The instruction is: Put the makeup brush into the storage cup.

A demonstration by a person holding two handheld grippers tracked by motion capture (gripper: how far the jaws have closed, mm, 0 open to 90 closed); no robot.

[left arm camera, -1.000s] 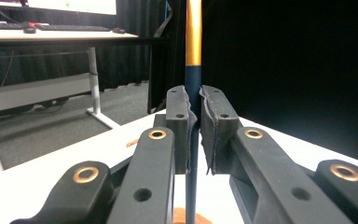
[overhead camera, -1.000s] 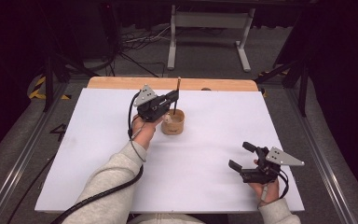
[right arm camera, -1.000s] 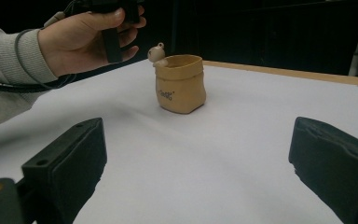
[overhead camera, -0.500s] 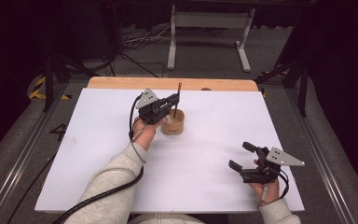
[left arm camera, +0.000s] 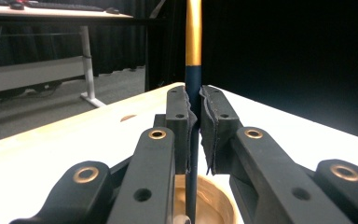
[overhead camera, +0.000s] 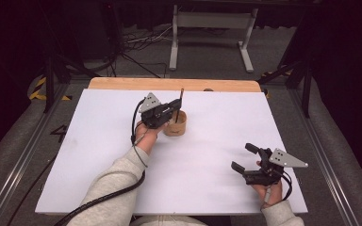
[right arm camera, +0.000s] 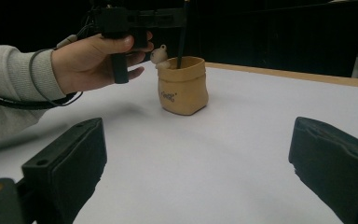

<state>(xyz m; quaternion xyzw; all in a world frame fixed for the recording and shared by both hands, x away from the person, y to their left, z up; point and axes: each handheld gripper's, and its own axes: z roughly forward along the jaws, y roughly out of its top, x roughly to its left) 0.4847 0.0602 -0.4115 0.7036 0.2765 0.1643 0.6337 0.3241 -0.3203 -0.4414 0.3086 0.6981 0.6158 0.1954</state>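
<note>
A small tan sack-shaped pot (overhead camera: 175,123) (right arm camera: 183,85) stands on the white table toward the back middle. A dark pen with a gold band (left arm camera: 193,70) (overhead camera: 180,104) stands upright with its lower end inside the pot. My left gripper (overhead camera: 173,109) (left arm camera: 196,122) hovers just above the pot's rim, shut on the pen's dark shaft. In the right gripper view the left hand (right arm camera: 95,58) holds that gripper to the left of the pot. My right gripper (overhead camera: 243,157) (right arm camera: 200,172) rests low near the front right of the table, open with nothing between its pads.
The white sheet (overhead camera: 99,155) covers the table, with a bare wooden strip (overhead camera: 122,84) along the back edge. A metal desk frame (overhead camera: 212,33) stands on the floor beyond. A black cable (overhead camera: 99,202) trails from the left sleeve off the front edge.
</note>
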